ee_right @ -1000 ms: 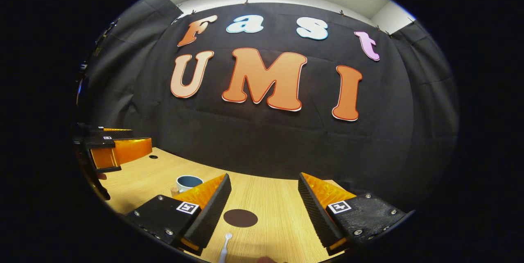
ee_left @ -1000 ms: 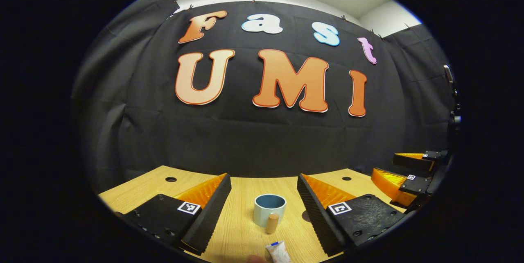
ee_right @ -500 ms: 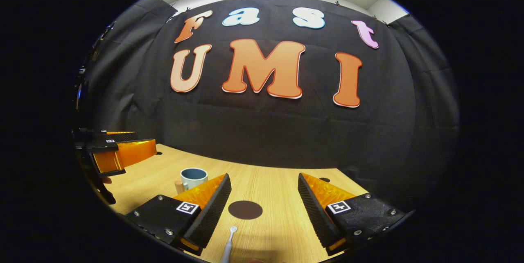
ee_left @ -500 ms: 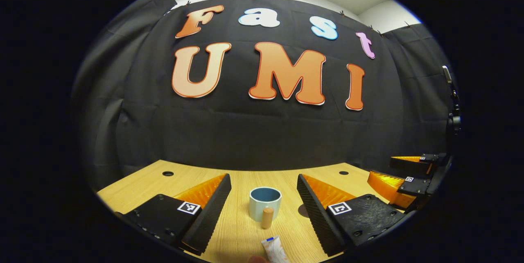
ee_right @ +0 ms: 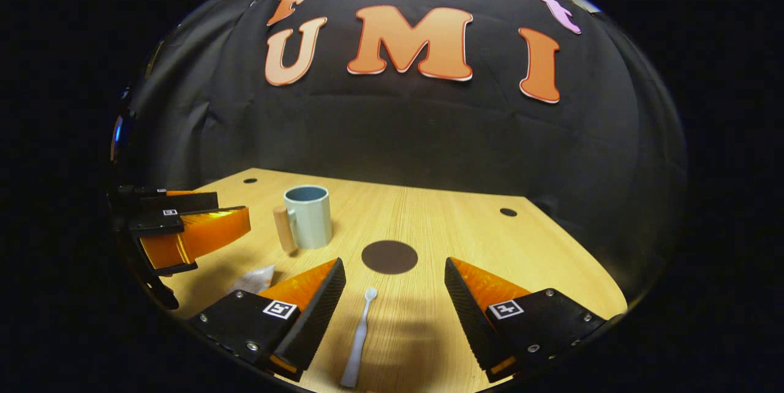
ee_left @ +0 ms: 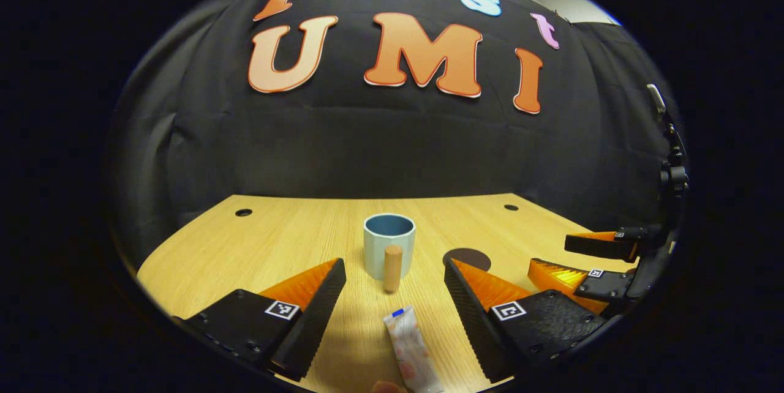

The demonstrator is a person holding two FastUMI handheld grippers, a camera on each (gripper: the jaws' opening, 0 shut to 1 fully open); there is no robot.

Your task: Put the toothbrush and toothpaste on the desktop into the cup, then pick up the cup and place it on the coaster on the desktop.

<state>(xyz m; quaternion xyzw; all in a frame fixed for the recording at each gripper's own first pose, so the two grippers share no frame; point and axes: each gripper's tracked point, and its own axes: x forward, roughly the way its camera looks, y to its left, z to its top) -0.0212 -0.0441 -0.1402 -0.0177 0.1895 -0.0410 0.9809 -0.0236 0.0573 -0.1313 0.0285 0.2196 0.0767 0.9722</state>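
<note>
From the left gripper view I see my left tool (ee_left: 395,295) with its fingers spread apart and nothing between them but the toothpaste (ee_left: 410,350), which lies flat on the tabletop (ee_left: 275,240) at about 6 o'clock, its capped end pointing to 12. The tube is not touched by either finger. Straight ahead at 12 o'clock stands the cup (ee_left: 389,245), upright, its wooden handle facing me. The coaster (ee_left: 468,256) lies just right of the cup, at about 1 o'clock, partly behind my right-hand finger. At 3 o'clock the right tool (ee_left: 582,255) hangs over the tabletop edge.

From the right gripper view the right tool (ee_right: 395,295) is also spread wide and holds nothing. The toothbrush (ee_right: 358,341) lies flat between its fingers, touching neither, head toward 12. The coaster (ee_right: 389,257) sits just beyond the head. The cup (ee_right: 308,215) stands at 11 o'clock, and the left tool (ee_right: 202,218) hovers at 9 o'clock, with the toothpaste (ee_right: 252,280) beneath it.
</note>
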